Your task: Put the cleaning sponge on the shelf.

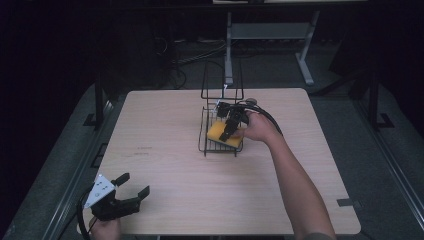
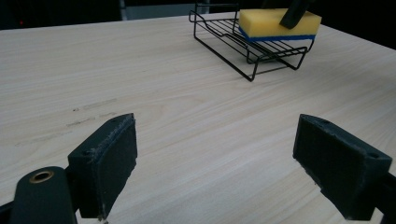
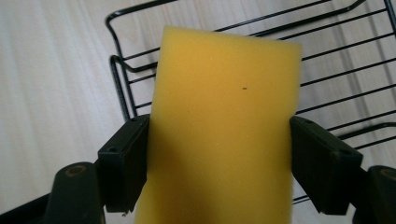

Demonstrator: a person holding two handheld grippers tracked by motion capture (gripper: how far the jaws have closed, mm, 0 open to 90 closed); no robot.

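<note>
1. The sponge (image 3: 219,135) is yellow on top with a blue layer underneath, which you can spot from the left gripper view (image 2: 279,24). It sits over the wire rack (image 1: 220,142), toward the rack's front right part in the high view.
2. The right gripper (image 1: 231,125) has its two black jaws pressed against the sponge's two long sides, so it's clamped on it. In the right gripper view the foam runs up between the pads, with the rack wires behind it.
3. Can't really tell if the sponge rests on the wires or hangs just above them. From the left gripper view it looks like it's sitting flat on them.
4. The rack itself is black wire, low tray at the front and a tall upright frame at the back, standing near the middle of the wooden table (image 1: 165,160), a bit toward the far edge.
5. The left gripper (image 1: 129,192) is way off at the near left corner of the table, well apart from the rack. Its jaws are spread wide with nothing between them, just bare tabletop showing.
6. The person's right forearm reaches across the table from the bottom right.
</note>
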